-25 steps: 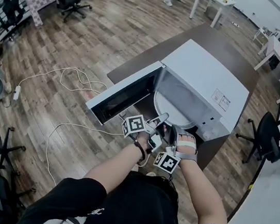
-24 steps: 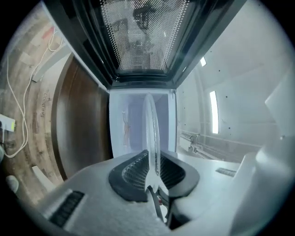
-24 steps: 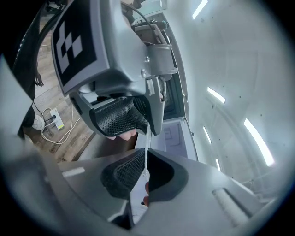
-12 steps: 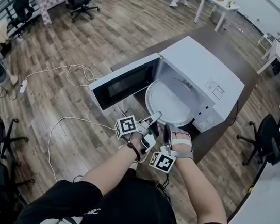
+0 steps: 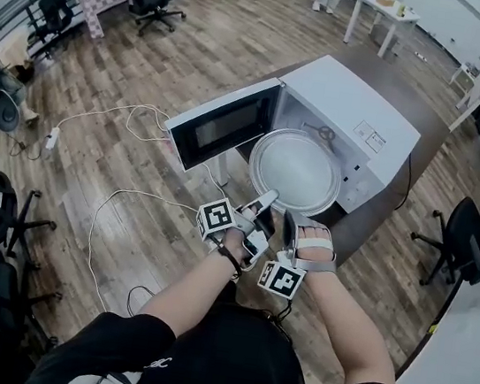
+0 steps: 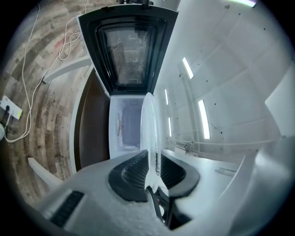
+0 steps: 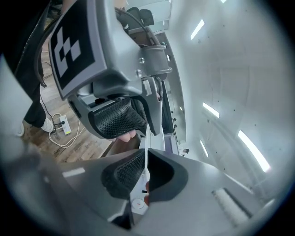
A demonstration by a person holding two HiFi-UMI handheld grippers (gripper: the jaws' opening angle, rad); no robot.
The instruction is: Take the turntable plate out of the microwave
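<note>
Showing turntable plate (image 5: 295,170), round, clear glass

We are reaching both bare forearms forward, close together, keeping the left tool (image 5: 265,201) and right tool (image 5: 293,220) side by side, each one's jaws clamping on the turntable plate's (image 5: 295,170) near rim.

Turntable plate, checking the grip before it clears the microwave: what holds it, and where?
The left gripper and right gripper both clamp the near rim of the turntable plate.
</note>
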